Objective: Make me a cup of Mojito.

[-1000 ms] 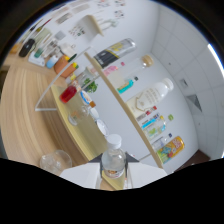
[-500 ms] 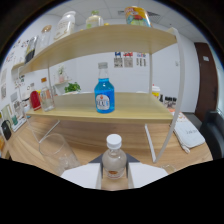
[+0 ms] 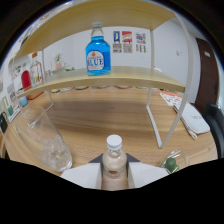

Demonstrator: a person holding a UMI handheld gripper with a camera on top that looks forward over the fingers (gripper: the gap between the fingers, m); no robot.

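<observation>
- On the far side of the shelf [image 3: 125, 77], toward the left, stand small bottles, among them a red bottle [image 3: 26, 79] and a clear bottle [image 3: 36, 66]; what they hold cannot be told.
- Nearer, on the wooden bench [image 3: 100, 115], a clear glass [image 3: 44, 137] appears tilted, just to the left of the tongs [image 3: 114, 172]. It seems to hold ice or something pale at the bottom, though that is hard to make out; no green or coloured drink shows in it, so the Mojito looks barely begun.
- Between the tongs stands a small white-capped bottle [image 3: 114, 157]. Both white fingers [image 3: 85, 175] lie close against its sides, so it appears gripped, cap still on.
- Judged from this, pouring into the glass is the likely step at hand; mint, lime and the remaining liquids seem left to add.
- Above and beyond the held bottle, a blue bottle [image 3: 97, 50] labelled BLUE stands upright on the shelf.
- To the right, a white shelf leg [image 3: 155, 125] comes down to the bench and could obstruct a sweep that way.
- Just right of the tongs lies something small and green [image 3: 171, 164], perhaps garnish.
- Farther right rests a white flat object [image 3: 196, 119] on the bench.
</observation>
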